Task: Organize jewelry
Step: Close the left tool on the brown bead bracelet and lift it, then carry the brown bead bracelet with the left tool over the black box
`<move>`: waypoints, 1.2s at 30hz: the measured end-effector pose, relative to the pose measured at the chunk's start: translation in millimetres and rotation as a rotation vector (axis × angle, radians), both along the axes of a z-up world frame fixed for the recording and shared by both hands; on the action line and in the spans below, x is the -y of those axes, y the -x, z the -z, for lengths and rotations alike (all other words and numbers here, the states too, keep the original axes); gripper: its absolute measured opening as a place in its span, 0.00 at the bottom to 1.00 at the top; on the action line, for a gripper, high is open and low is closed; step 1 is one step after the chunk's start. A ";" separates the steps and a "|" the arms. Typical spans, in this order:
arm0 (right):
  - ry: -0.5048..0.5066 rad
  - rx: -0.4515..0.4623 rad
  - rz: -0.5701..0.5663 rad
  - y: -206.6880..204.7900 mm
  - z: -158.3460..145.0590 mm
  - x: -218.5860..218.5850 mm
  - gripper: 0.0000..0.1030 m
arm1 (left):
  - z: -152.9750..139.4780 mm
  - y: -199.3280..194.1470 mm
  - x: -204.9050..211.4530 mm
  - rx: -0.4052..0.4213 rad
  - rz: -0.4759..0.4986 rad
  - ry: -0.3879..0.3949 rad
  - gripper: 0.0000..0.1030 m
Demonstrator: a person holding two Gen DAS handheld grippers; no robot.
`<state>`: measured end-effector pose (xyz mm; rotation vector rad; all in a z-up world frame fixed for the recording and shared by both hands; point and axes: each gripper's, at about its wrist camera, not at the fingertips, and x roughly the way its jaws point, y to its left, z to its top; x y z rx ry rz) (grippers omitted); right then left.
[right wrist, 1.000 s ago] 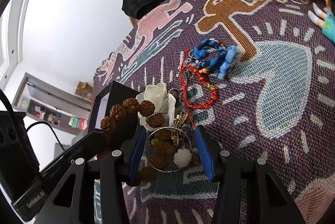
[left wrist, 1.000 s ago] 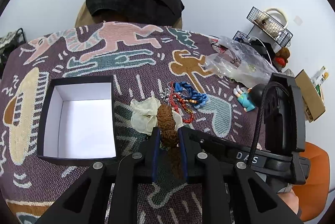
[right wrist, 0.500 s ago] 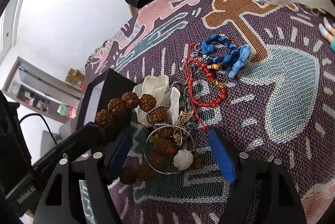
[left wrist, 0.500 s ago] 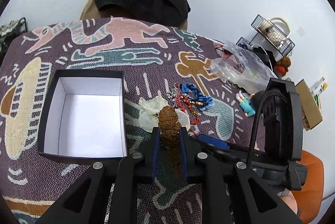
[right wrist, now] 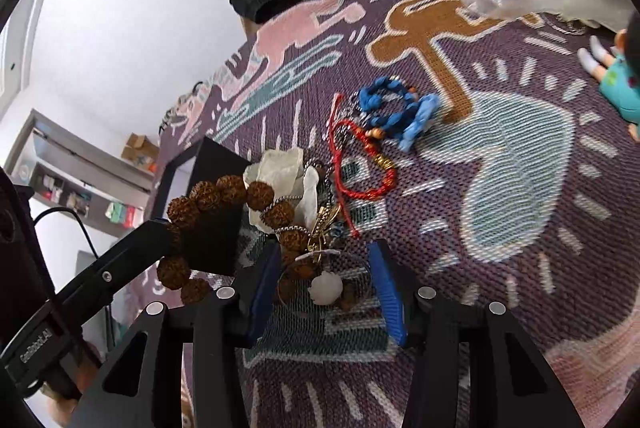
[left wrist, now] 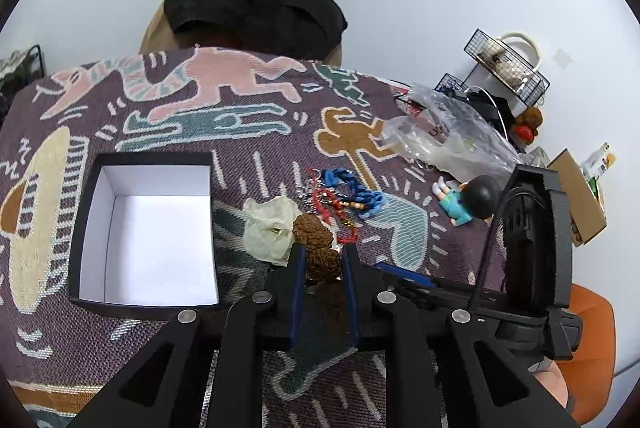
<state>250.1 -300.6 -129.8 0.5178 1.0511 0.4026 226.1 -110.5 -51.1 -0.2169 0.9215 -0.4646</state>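
the left gripper (left wrist: pixel 323 262) is clamped on a bracelet of big, knobbly brown seed beads (left wrist: pixel 314 232), with one bead pinched between its blue-lined fingers (left wrist: pixel 298 268) and the next bead standing just past the tips. from the right wrist view the same bead string (right wrist: pixel 208 192) arcs up off the cloth, one end trailing down into the pile in front of the right gripper (right wrist: pixel 326 288). that gripper's jaws stand wide apart with nothing pressed between them, straddling a thin silver wire bangle (right wrist: pixel 324 282) and a small white stone-like bead (right wrist: pixel 327 288) that lie on the cloth.

a crumpled cream fabric pouch (left wrist: pixel 268 228) sits just left of the held beads. beyond it lie a red cord bracelet with a gold charm (right wrist: pixel 362 168) and, touching it, a chunky blue braided bracelet (right wrist: pixel 400 106). an open black box with a white lining (left wrist: pixel 86 212) rests on the purple woven tablecloth with cartoon figures (left wrist: pixel 240 116), near the pouch on its left. a crinkled clear plastic bag (left wrist: pixel 444 136) and a small dark-haired figurine in teal clothes (left wrist: pixel 466 200) lie farther right.
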 end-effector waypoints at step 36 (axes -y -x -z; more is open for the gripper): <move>-0.076 -0.159 0.007 61.5 21.2 19.0 0.36 | 5.2 12.8 5.8 0.004 0.041 0.035 0.18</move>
